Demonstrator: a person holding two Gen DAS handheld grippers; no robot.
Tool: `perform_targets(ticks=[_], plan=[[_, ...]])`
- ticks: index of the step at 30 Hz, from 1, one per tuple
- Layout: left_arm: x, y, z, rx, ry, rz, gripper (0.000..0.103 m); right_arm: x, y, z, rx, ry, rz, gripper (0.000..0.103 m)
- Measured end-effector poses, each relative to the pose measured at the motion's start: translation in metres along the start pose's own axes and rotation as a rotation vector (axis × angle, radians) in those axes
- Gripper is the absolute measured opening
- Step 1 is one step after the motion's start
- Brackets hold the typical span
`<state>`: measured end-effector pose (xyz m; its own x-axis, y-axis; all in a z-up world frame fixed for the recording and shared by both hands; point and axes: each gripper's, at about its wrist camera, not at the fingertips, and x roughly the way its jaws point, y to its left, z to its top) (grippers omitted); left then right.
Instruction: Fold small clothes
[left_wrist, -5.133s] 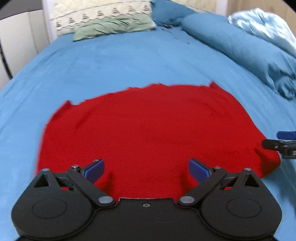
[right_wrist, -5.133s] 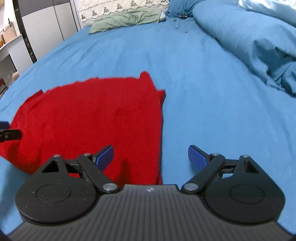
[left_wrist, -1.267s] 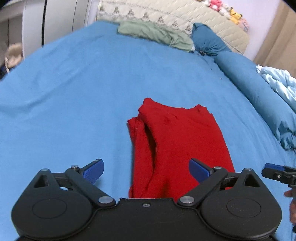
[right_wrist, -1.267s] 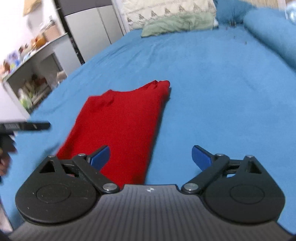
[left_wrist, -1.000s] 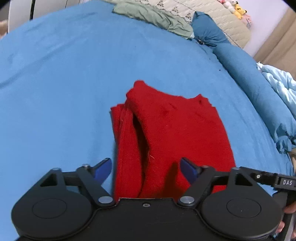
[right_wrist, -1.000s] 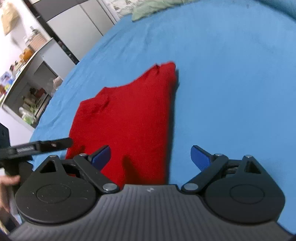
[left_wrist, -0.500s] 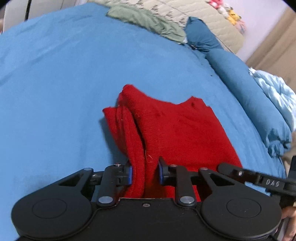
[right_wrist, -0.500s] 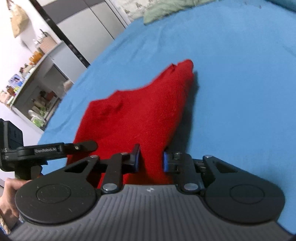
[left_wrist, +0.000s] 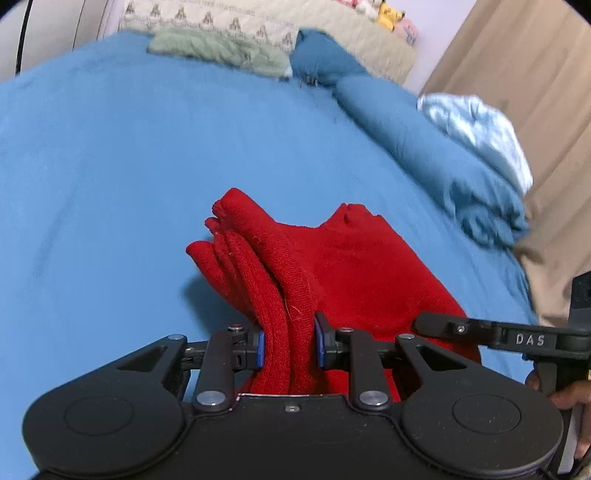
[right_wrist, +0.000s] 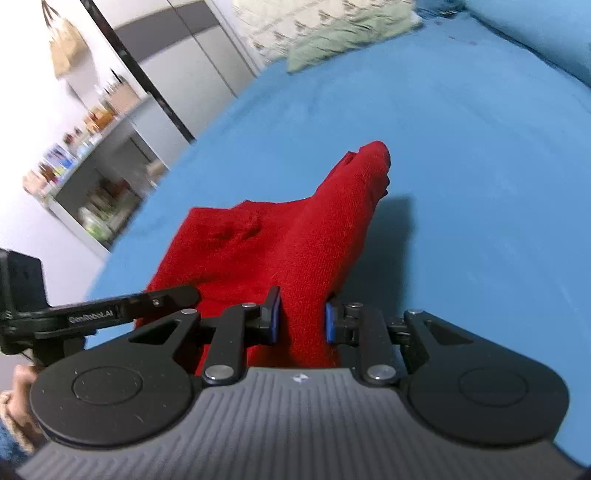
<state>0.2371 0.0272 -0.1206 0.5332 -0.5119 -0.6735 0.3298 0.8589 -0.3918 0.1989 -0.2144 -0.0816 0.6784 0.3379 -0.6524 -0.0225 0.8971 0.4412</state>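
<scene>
A red knit garment (left_wrist: 351, 266), folded into a long strip, is lifted off the blue bed sheet (left_wrist: 110, 166) at its near end. My left gripper (left_wrist: 289, 345) is shut on the garment's near left corner, with several layers bunched between the blue pads. My right gripper (right_wrist: 301, 320) is shut on the near right corner of the same garment (right_wrist: 295, 240). The far end of the garment hangs down toward the sheet (right_wrist: 480, 166). The right gripper shows at the right edge of the left wrist view (left_wrist: 498, 338). The left gripper shows at the left edge of the right wrist view (right_wrist: 92, 314).
A green cloth (left_wrist: 218, 51) and a patterned pillow (left_wrist: 229, 22) lie at the head of the bed. A rolled blue duvet (left_wrist: 436, 155) and a pale blue blanket (left_wrist: 480, 129) lie along the right side. A wardrobe (right_wrist: 177, 55) and cluttered shelves (right_wrist: 85, 166) stand left of the bed.
Both grippers were open over the folded garment a second ago. They closed on its near corners and have now raised that end off the sheet.
</scene>
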Motion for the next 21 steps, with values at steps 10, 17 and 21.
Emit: perform_targets(ticks=[10, 17, 21], plan=[[0.006, -0.013, -0.024, 0.057, -0.013, 0.119, 0.037, 0.0, -0.038, -0.068, 0.049, -0.021, -0.035, 0.05], [-0.001, -0.003, -0.037, 0.055, -0.059, 0.251, 0.071, -0.017, -0.032, -0.062, -0.045, -0.073, -0.165, 0.08], [0.016, 0.01, -0.047, 0.039, -0.03, 0.272, 0.074, -0.003, -0.051, -0.07, -0.036, -0.029, -0.218, 0.081]])
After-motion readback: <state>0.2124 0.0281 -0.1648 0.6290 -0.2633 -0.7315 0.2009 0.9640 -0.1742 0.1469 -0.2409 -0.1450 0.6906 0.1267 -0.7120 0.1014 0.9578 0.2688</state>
